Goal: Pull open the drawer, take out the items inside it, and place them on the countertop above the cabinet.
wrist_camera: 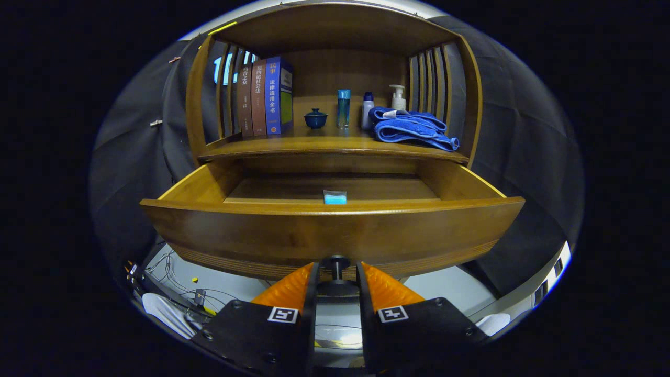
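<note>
My fingers (336, 277) pinch the drawer knob (335, 263); drawer (335, 230) is pulled open. Small blue packet (335, 197) sits just behind the front panel. Looks light, soft, maybe slick. I'd grip it across its short sides, gently.

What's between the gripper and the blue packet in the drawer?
In the gripper view, the drawer front stands between the gripper, closed on the knob, and the packet.

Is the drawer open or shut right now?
Open. The drawer juts out from the cabinet, its floor showing with a small blue packet inside; the gripper is closed around its knob.
</note>
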Tool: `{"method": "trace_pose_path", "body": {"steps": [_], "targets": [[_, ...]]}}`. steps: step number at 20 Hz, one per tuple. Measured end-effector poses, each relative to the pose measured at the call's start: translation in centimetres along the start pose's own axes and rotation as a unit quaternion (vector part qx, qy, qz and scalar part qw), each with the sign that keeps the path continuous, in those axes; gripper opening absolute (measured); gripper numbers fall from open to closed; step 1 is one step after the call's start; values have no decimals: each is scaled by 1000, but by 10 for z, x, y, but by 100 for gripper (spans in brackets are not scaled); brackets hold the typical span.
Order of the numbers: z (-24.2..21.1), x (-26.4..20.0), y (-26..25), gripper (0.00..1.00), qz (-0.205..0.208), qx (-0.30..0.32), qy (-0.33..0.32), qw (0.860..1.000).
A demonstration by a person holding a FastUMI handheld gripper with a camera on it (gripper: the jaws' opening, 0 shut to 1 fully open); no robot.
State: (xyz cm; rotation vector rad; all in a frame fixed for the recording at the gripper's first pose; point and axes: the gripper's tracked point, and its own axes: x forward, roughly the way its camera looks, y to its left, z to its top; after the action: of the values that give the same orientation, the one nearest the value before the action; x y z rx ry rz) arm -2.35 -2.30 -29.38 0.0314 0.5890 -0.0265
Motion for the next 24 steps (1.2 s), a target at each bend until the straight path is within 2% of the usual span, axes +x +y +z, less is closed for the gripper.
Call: {"method": "trace_pose_path", "body": {"steps": [1, 2, 3, 7, 11, 15, 17, 21, 23, 24], "targets": [[11, -13, -2, 41, -7, -4, -23, 1000], [16, -13, -12, 23, -39, -9, -55, 998], [14, -28, -8, 6, -35, -7, -54, 998], [-19, -33, -15, 6, -30, 18, 1, 999], [-4, -38, -11, 6, -26, 17, -15, 999], [46, -41, -5, 6, -9, 13, -43, 999], [77, -39, 2, 14, 7, 11, -54, 998], [126, -10, 5, 79, 29, 25, -34, 999], [131, 18, 5, 81, 33, 37, 16, 999], [129, 30, 6, 87, 35, 39, 37, 998]]}}
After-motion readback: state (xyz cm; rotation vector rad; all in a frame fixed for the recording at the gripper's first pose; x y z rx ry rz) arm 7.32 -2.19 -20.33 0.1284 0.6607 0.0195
